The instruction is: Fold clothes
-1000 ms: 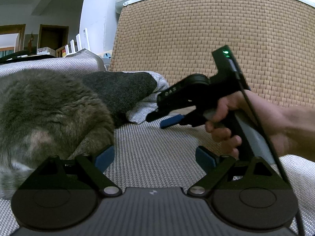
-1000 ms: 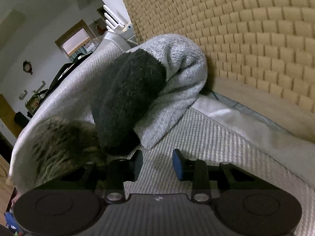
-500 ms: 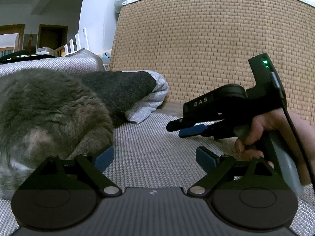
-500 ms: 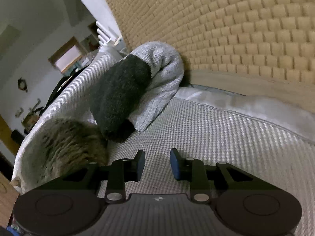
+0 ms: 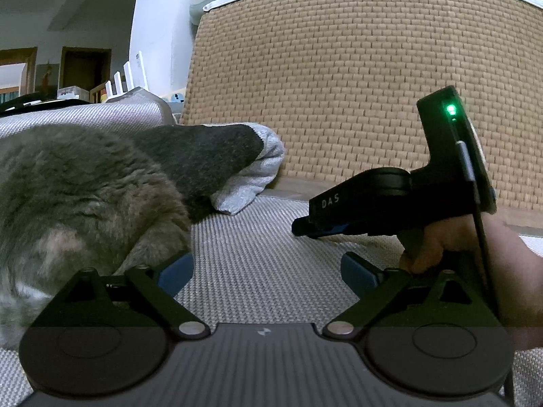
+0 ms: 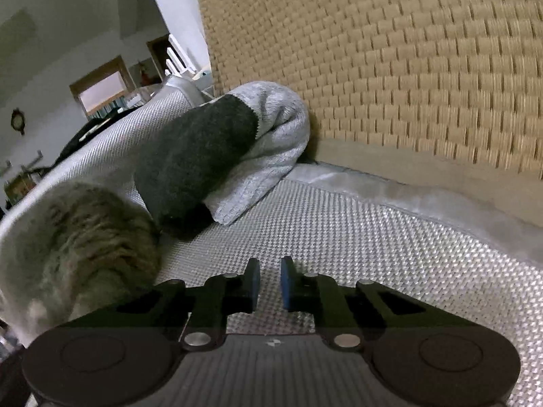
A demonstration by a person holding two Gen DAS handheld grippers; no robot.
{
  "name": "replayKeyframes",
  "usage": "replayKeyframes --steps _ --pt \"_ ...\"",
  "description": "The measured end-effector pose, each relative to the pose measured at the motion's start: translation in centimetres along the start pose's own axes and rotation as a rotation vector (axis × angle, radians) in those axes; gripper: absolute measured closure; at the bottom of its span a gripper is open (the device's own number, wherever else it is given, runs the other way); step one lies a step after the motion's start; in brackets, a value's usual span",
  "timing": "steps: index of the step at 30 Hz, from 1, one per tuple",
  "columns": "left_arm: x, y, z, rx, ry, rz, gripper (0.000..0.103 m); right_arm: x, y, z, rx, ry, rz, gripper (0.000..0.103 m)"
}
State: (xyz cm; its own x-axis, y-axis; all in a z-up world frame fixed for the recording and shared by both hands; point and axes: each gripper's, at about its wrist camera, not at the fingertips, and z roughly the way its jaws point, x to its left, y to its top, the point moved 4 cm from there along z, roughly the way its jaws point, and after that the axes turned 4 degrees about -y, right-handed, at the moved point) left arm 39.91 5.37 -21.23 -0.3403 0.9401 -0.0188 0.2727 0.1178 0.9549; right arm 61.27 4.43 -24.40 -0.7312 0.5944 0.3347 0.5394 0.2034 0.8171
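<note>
Sweater is lying in a soft heap at the far left of the gray mat, touching the woven wall behind it. We are seeing its dark gray part on top and its light gray part under it. A furry cat is lying just beside it, on the near left. We are holding our left gripper low over the mat with its fingers wide apart and nothing in them. Our right gripper is hanging over the mat too, well apart from the sweater, its fingers nearly together with a small gap, holding nothing.
</note>
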Motion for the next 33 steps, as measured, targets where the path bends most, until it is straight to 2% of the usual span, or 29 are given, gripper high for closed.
replayKeyframes --steps 6,9,13,17,19,24,33 --pt "-0.1 -0.1 0.2 0.006 -0.007 0.006 0.007 0.3 -0.1 -0.2 -0.044 -0.096 -0.036 0.089" --pt "-0.2 -0.1 0.2 0.004 -0.015 0.01 0.007 -0.1 0.0 -0.4 -0.061 -0.122 -0.012 0.089" --pt "-0.2 -0.2 0.2 0.0 -0.03 0.012 0.007 -0.9 0.4 -1.7 -0.118 -0.221 0.039 0.081" --pt "-0.3 -0.2 0.1 -0.005 -0.038 0.01 0.007 -1.2 0.2 -4.9 -0.175 -0.3 0.052 0.08" --pt "-0.4 -0.2 0.2 -0.004 -0.037 0.011 0.007 -1.5 -0.4 -6.7 -0.169 -0.309 0.044 0.08" --pt "-0.5 -0.1 0.1 -0.001 -0.036 0.017 0.007 -2.2 -2.3 -10.9 -0.158 -0.408 -0.004 0.08" --pt "-0.9 -0.1 0.1 0.005 -0.04 0.035 0.007 -3.5 -5.2 -17.9 -0.175 -0.565 0.019 0.08"
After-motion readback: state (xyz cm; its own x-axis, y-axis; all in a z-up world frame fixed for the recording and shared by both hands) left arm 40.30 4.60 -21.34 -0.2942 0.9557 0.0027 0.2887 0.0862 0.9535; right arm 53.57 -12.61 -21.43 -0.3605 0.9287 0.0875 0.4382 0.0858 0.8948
